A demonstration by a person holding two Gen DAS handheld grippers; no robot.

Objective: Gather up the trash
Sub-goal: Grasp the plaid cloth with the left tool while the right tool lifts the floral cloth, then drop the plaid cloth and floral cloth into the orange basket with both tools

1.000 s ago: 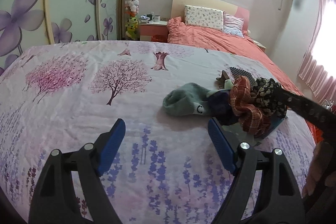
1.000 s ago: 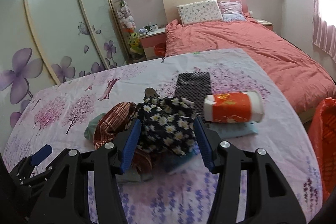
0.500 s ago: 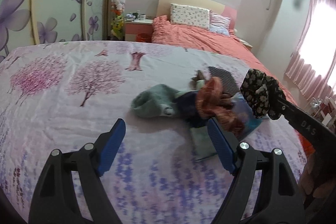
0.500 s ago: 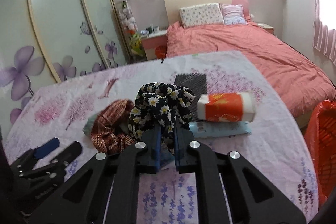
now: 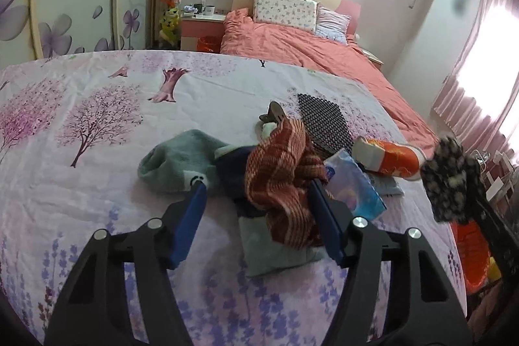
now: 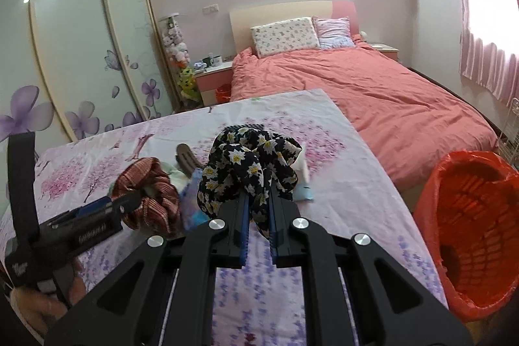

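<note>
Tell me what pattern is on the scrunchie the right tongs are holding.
The scrunchie is black with white, yellow-centred daisies, clearest in the right wrist view.

Surface: my work table (image 5: 97,190), covered by a white cloth printed with pink trees and purple lavender sprigs.
Left of pile: a green sock (image 5: 175,164) lying flat on the cloth.
Centre of pile: a rust-red checked scrunchie (image 5: 279,171) heaped over a dark blue cloth (image 5: 232,171), between my left fingers (image 5: 191,216).
Under the heap: a pale green cloth (image 5: 275,255), flat on the table.
Behind: a black perforated mat (image 5: 324,122) and a brown hair clip (image 5: 274,115).
Right of pile: a blue tissue packet (image 5: 353,184); an orange-wrapped paper roll (image 5: 389,158) on its side.
Beyond the table: a bed (image 6: 373,93) with a coral duvet and two pillows.
</note>
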